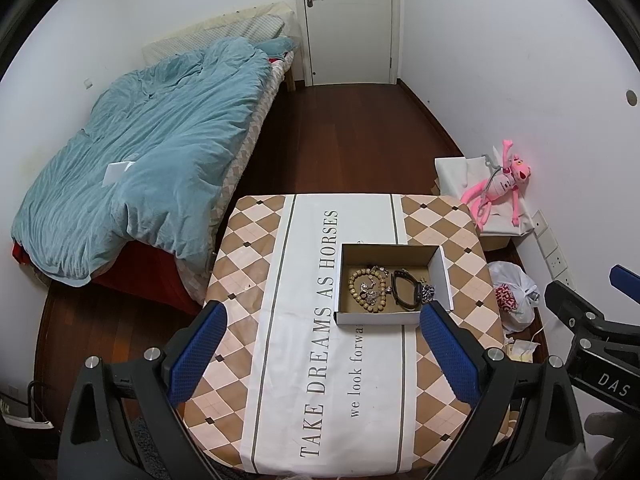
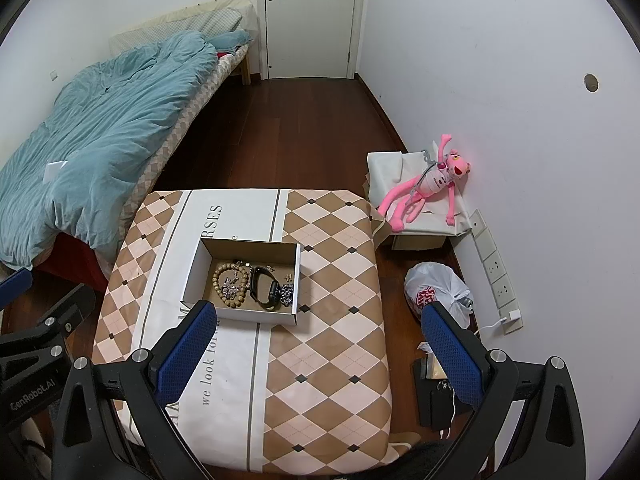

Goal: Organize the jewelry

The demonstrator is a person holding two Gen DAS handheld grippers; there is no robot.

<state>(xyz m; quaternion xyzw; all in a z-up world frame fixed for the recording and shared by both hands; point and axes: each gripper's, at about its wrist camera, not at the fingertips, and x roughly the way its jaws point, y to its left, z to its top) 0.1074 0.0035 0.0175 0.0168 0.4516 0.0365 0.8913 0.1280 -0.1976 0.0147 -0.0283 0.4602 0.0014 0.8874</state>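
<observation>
**Ana:** On the checked tablecloth point(image 1: 256, 240), dead centre, sits the open cardboard box point(image 1: 394, 320), and every piece we can see is already inside it: wooden bead bracelet point(image 1: 362, 286), black watch point(image 1: 406, 290), silver chain point(image 1: 428, 292) tucked against the box's right wall.

**Ben:** And both claws are up and away from it. Left gripper point(image 1: 320, 354) hovers on the near side of the box, jaws spread wide, nothing between them. Right gripper point(image 2: 316, 354) the same, wide and empty, hanging off the box's near right corner.

**Ana:** So I'd call this gathering done, or nearly. Nothing loose shows on the cloth around the box.

**Ben:** Agreed. If anything's left, it's sorting that tangle inside. The beads and a small silvery piece point(image 2: 232, 284) overlap, so a narrow, careful pinch from above would be needed to lift one free.
</observation>
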